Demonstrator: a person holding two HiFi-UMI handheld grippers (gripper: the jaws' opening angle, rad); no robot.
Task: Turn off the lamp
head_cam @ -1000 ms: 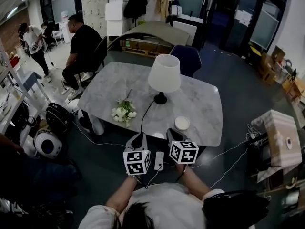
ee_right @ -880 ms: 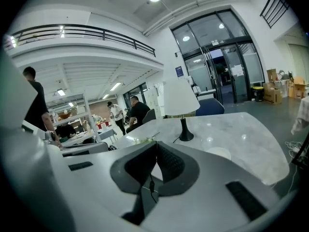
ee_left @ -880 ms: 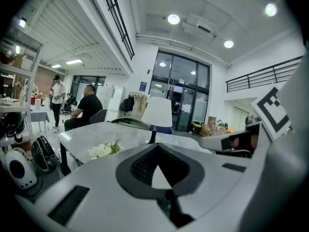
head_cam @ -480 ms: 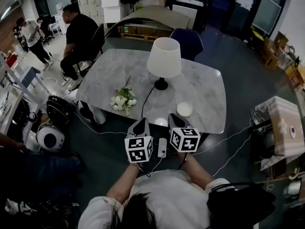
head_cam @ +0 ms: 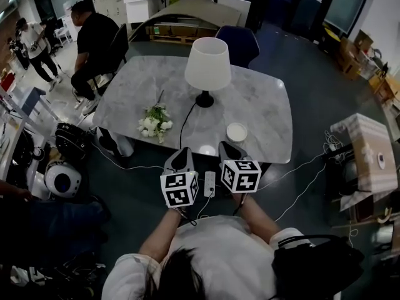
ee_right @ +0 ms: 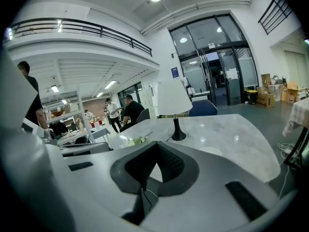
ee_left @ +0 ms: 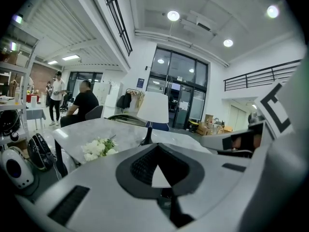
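Near the front edge of the pale grey marble-patterned table (head_cam: 262, 108), the left gripper (head_cam: 180, 159) and the right gripper (head_cam: 226, 150) hung side by side, each with its jaws pressed together and nothing pinched between them. Further back, toward the table's middle, stood the lamp with a white cone shade and black foot (head_cam: 207, 67), well apart from both grippers. Its thin black cord (head_cam: 184, 127) ran forward toward the left gripper. A bunch of white flowers (head_cam: 153, 122) lay left of the cord; a small round white dish (head_cam: 237, 132) sat right of it.
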